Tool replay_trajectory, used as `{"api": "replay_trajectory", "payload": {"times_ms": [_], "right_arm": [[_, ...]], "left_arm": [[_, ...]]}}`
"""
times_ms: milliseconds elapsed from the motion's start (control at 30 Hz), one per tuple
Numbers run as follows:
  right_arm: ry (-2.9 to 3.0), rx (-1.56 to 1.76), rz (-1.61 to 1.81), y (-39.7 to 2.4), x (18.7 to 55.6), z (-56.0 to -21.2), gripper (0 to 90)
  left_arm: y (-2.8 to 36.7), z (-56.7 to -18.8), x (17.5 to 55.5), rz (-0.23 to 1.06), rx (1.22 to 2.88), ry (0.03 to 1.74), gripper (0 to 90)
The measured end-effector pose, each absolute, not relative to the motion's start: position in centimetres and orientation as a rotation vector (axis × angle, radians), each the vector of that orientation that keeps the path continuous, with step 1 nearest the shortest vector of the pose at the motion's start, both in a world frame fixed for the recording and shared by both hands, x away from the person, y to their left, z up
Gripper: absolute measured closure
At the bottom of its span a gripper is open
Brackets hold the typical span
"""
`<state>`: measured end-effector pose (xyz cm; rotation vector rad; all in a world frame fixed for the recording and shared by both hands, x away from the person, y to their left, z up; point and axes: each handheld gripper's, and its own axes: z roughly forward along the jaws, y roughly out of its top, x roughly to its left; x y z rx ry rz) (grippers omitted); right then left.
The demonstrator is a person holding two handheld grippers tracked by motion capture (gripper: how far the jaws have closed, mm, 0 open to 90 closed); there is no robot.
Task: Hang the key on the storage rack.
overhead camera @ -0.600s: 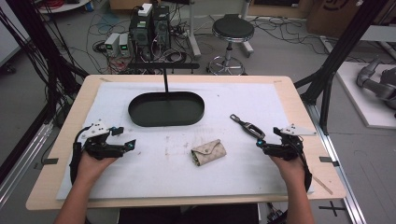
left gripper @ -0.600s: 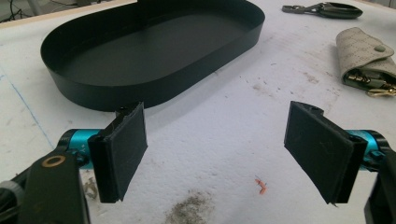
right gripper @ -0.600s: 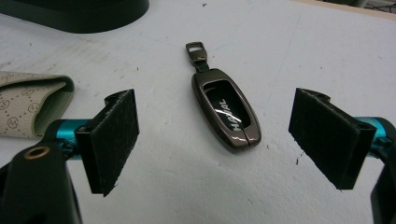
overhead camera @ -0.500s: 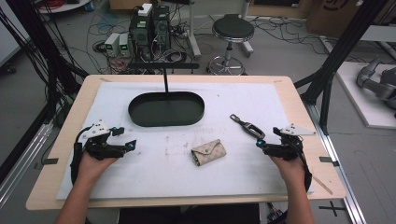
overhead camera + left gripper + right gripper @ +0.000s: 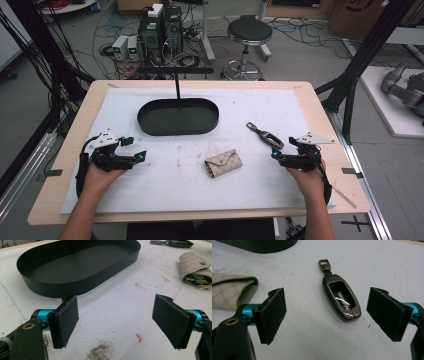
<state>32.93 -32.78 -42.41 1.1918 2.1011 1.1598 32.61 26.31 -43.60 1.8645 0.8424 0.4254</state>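
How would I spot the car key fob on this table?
Start at the black oval tray on the white mat, then look right toward the right hand-held gripper. The car key fob lies just ahead of it: dark, glossy metal, unlike the beige fabric key pouch.

Beyond your wooden surface (image 5: 320, 107) with its white cover (image 5: 280, 112), you look onto a grey floor (image 5: 300, 55) strewn with cables (image 5: 107, 32). A black round stool (image 5: 249, 31) stands behind the far edge, beside a stack of electronic boxes (image 5: 160, 27). Black frame posts (image 5: 370, 47) rise at both sides, and a cardboard box (image 5: 362, 12) sits at the top right.
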Motion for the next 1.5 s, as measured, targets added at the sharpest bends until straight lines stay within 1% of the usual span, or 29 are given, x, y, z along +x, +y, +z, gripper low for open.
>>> {"api": "replay_trajectory", "payload": {"times_ms": [200,300,367,500,733,833,867,1033,1100,1133,1167,1200,1267,1300,1333,1400,1467,1500], "right_arm": [[2.139,1.195,1.129,-32.1,33.9,-42.1,16.6],[2.171,1.175,1.084,-31.5,35.2,-41.6,18.1],[2.177,1.168,1.072,-31.1,36.0,-41.2,21.5],[2.208,1.151,1.045,-29.9,38.1,-40.5,24.4],[2.27,1.126,1.005,-28.4,40.3,-40.1,24.7],[2.283,1.152,0.977,-28.0,41.7,-40.4,26.0],[2.28,1.156,0.972,-27.9,42.0,-40.5,27.8],[2.323,1.174,0.909,-27.3,43.1,-41.2,30.3],[2.349,1.193,0.863,-26.9,43.9,-42.2,33.9],[2.349,1.193,0.863,-26.9,43.9,-42.2,33.9],[2.36,1.221,0.822,-26.9,44.2,-42.8,37.2],[2.36,1.221,0.822,-26.9,44.2,-42.8,37.2],[2.372,1.236,0.792,-26.9,44.6,-43.4,42.6],[2.372,1.236,0.792,-26.9,44.6,-43.4,42.6],[2.373,1.248,0.773,-26.8,44.7,-43.6,46.3],[2.381,1.27,0.795,-27.0,44.9,-43.9,54.8],[2.373,1.273,0.805,-27.0,44.8,-43.8,69.0],[2.378,1.268,0.804,-26.9,44.7,-43.8,74.5]], "left_arm": [[26.6,-43.7,32.6,0.421,1.854,0.855,21.1],[26.6,-43.7,32.5,0.425,1.853,0.855,21.1],[26.6,-43.7,32.5,0.426,1.851,0.854,21.1],[26.6,-43.7,32.5,0.427,1.849,0.86,21.1],[26.5,-43.8,32.5,0.426,1.858,0.861,21.1],[26.4,-43.8,32.5,0.427,1.86,0.855,21.1],[26.4,-43.8,32.5,0.429,1.863,0.852,21.1],[26.4,-43.8,32.5,0.431,1.868,0.851,21.1],[26.4,-43.8,32.5,0.428,1.869,0.854,21.1],[26.4,-43.8,32.5,0.43,1.869,0.853,21.1],[26.4,-43.8,32.5,0.431,1.866,0.855,21.1],[26.4,-43.8,32.5,0.431,1.864,0.857,21.1],[26.4,-43.9,32.6,0.428,1.867,0.86,21.1],[26.4,-43.9,32.6,0.428,1.867,0.86,21.1],[26.4,-43.9,32.6,0.427,1.869,0.86,21.1],[26.4,-43.9,32.6,0.427,1.871,0.861,21.1],[26.4,-43.9,32.6,0.426,1.873,0.861,21.2],[26.4,-43.9,32.6,0.427,1.874,0.861,21.1]]}}
